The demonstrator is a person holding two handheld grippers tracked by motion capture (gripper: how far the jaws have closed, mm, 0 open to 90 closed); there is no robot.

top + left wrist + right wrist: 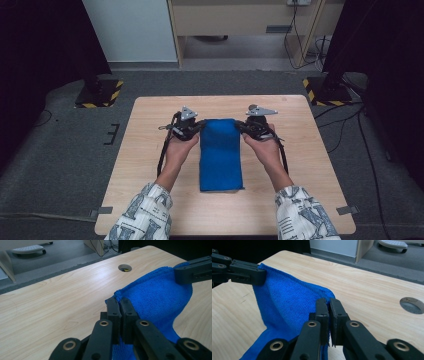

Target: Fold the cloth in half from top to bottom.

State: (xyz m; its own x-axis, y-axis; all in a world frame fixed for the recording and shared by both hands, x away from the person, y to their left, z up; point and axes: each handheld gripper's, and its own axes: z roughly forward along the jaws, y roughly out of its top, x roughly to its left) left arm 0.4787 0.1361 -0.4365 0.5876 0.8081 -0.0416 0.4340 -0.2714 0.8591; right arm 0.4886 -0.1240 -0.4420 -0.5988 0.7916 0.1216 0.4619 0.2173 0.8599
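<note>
Sleeves (142,212) w/ a printed pattern come in at the near edge of the table (150,107), one per side, forearms reaching fwd. Blue towel (220,157) lies folded in a long strip down the table's middle, near end flat on the wood between the forearms, far end lifted off the surface. Left hand (178,147) & right hand (263,146) sit either side of the strip, each w/ a gripper. Left gripper (196,128) has its jaws pressed together on the towel's far left corner; in the left gripper view that same gripper (120,305) pinches the hem (117,293), cloth bunched below. Right gripper (242,127) is clamped likewise on the far right corner; right gripper view shows the gripper (328,305) closed on the cloth edge, w/ the towel (284,300) stretched across to the other jaws. Between the two grips the fabric sags a bit. Farther out on the wood: a round cable hole (412,305). Beyond the table, grey floor (65,150), yellow-black striped stand bases (100,94) left & right, cabinet (240,20) at the back.
</note>
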